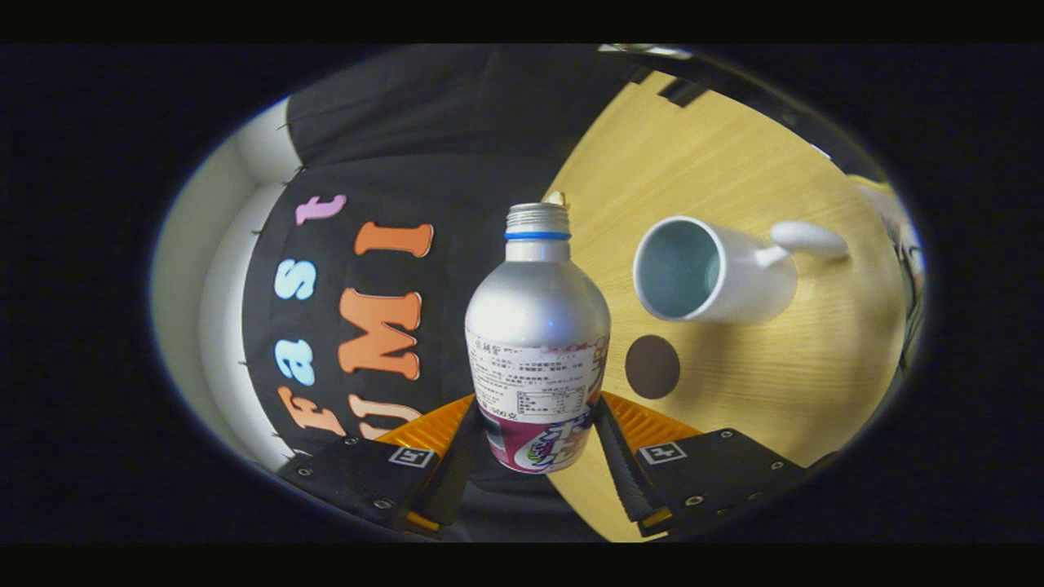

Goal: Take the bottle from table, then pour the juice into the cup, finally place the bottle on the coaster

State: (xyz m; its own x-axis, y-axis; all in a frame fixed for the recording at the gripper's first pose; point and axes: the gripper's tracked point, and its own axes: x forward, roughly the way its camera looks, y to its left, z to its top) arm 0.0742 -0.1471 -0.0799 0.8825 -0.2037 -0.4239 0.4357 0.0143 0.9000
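Observation:
A silver aluminium bottle (537, 326) with a blue neck ring, an open threaded mouth and a printed label sits between my fingers, and the gripper (534, 432) is shut on its lower body. The whole view is rolled, so the wooden table (734, 163) looks steeply tilted and the bottle is held off it. Beyond the fingers to the right stands a white cup (710, 269) with a pale blue inside and a handle on its far side. The bottle's mouth is to the left of the cup's rim, apart from it. A small round dark brown coaster (652, 367) lies on the table near the cup's base.
The black cloth wall of the booth hangs behind the bottle on the left, with a pale wall past it. A light-coloured object shows at the table's far right edge, too blurred to make out.

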